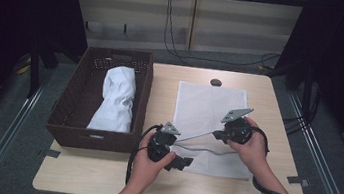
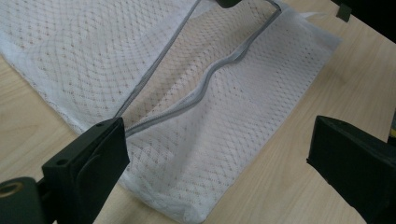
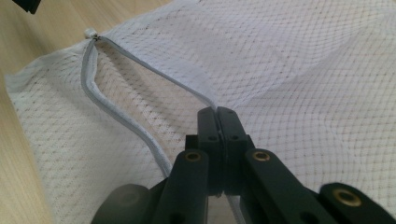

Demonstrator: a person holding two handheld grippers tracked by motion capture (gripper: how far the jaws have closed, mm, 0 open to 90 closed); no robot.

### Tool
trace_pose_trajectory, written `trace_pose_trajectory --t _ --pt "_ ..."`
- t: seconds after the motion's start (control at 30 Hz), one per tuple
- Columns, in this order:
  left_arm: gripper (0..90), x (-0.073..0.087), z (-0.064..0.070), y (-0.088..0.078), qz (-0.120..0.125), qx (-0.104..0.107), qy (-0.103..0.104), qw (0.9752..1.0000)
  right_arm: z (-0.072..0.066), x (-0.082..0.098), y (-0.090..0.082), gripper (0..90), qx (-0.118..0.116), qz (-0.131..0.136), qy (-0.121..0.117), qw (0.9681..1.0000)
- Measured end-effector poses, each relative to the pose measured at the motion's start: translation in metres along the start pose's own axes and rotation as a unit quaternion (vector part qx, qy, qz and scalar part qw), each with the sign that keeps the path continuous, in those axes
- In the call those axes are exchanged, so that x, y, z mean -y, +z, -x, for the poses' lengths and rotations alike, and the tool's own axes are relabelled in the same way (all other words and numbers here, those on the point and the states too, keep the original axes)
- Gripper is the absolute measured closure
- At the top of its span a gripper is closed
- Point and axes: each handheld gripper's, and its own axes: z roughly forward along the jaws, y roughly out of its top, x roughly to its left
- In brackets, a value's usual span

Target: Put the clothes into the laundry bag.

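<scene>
Two grippers work a white mesh laundry bag [image 1: 209, 124] lying flat on the table [image 1: 148, 184], right of the wicker basket [image 1: 64, 113]; the right gripper [image 1: 219, 133] lifts the upper zipper edge, the left gripper [image 1: 186, 163] waiting nearer the bag's near left corner; in the left gripper view its jaws stand released, the zipper opening [image 2: 201, 88] running away ahead between them; in the right gripper view the jaws are clenched on the zipper tape [image 3: 159, 74].
</scene>
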Motion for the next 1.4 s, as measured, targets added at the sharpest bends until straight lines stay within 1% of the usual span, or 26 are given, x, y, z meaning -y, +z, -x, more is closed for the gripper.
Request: trace_pose_trajectory --t 0.03,0.07,0.23,0.33,0.37,0.43,0.53,0.57,0.7,0.73,0.77,0.8,0.83,0.9,0.93,0.97,1.03,1.1,1.13,1.17,1.2,1.23,1.3,1.33,1.4 --pt "4.5 0.000 0.000 0.000 0.001 0.001 -0.002 1.0000 0.000 -0.001 -0.001 90.0 0.000 0.000 -0.003 1.0000" --pt "4.5 0.000 0.000 0.000 0.001 0.000 -0.001 1.0000 0.000 -0.002 -0.002 90.0 0.002 -0.001 0.002 1.0000" --pt "4.6 0.000 0.001 0.001 0.002 0.000 -0.003 1.0000 0.003 -0.007 -0.008 90.0 0.003 0.007 0.006 1.0000" --pt "4.6 0.000 0.000 0.000 0.002 0.000 -0.001 1.0000 0.003 -0.010 -0.011 90.0 0.009 0.009 0.004 0.9999" --pt "4.6 -0.001 0.001 -0.001 0.003 -0.004 -0.002 1.0000 0.003 -0.011 -0.012 90.0 0.010 0.010 0.006 0.9999" --pt "4.6 -0.001 0.001 -0.002 0.005 -0.003 -0.001 1.0000 0.003 -0.013 -0.013 90.0 0.008 0.017 0.006 0.9998" --pt "4.6 -0.001 0.001 -0.003 0.005 -0.003 -0.002 1.0000 0.004 -0.017 -0.016 90.0 0.010 0.021 0.005 0.9997" --pt "4.6 -0.001 0.001 -0.003 0.005 -0.003 -0.002 1.0000 0.005 -0.018 -0.018 90.0 0.013 0.020 0.006 0.9997" --pt "4.5 -0.001 0.000 -0.004 0.003 -0.004 0.001 1.0000 0.007 -0.023 -0.022 90.0 0.015 0.025 0.009 0.9995" --pt "4.5 -0.001 0.000 -0.004 0.006 -0.003 -0.002 1.0000 0.007 -0.024 -0.023 90.0 0.017 0.024 0.008 0.9995" --pt "4.6 -0.002 0.001 -0.004 0.007 -0.002 -0.003 1.0000 0.007 -0.024 -0.023 90.0 0.014 0.025 0.010 0.9995" --pt "4.6 -0.002 0.001 -0.003 0.007 -0.004 0.000 1.0000 0.007 -0.025 -0.024 90.0 0.019 0.025 0.014 0.9994" --pt "4.9 -0.002 0.002 -0.003 0.004 -0.008 0.001 1.0000 0.008 -0.027 -0.025 90.0 0.022 0.025 0.011 0.9994" --pt "5.1 -0.002 0.002 -0.003 0.005 -0.007 0.000 1.0000 0.009 -0.029 -0.026 90.0 0.022 0.027 0.011 0.9993" --pt "5.1 -0.002 0.002 -0.003 0.003 -0.008 0.002 1.0000 0.009 -0.031 -0.027 90.0 0.027 0.027 0.012 0.9992" --pt "5.1 -0.002 0.002 -0.003 0.005 -0.005 0.003 1.0000 0.010 -0.033 -0.028 90.0 0.022 0.030 0.011 0.9993" --pt "5.1 -0.002 0.001 -0.003 0.006 -0.006 0.001 1.0000 0.011 -0.036 -0.030 90.0 0.023 0.034 0.012 0.9991" --pt "5.1 -0.002 0.001 -0.003 0.008 -0.005 0.000 1.0000 0.011 -0.039 -0.031 90.0 0.026 0.034 0.013 0.9990" --pt "5.1 -0.002 0.001 -0.003 0.008 -0.005 -0.001 1.0000 0.012 -0.040 -0.030 90.0 0.024 0.036 0.011 0.9990" --pt "5.1 -0.002 0.001 -0.004 0.008 -0.006 -0.001 1.0000 0.011 -0.041 -0.031 90.0 0.029 0.031 0.013 0.9990" --pt "5.1 -0.002 0.001 -0.004 0.005 -0.009 0.001 0.9999 0.011 -0.042 -0.030 90.0 0.024 0.032 0.014 0.9991" --pt "5.1 -0.003 0.001 -0.004 0.004 -0.010 0.003 0.9999 0.011 -0.043 -0.030 90.0 0.025 0.033 0.011 0.9991" --pt "5.5 -0.003 0.002 -0.005 0.005 -0.012 0.004 0.9999 0.011 -0.045 -0.029 90.0 0.024 0.036 0.012 0.9990" --pt "5.6 -0.003 0.002 -0.005 0.006 -0.011 0.004 0.9999 0.010 -0.045 -0.030 90.0 0.027 0.033 0.015 0.9990" --pt "5.6 -0.003 0.002 -0.004 0.008 -0.009 0.002 0.9999 0.010 -0.047 -0.030 90.0 0.030 0.038 0.010 0.9988"
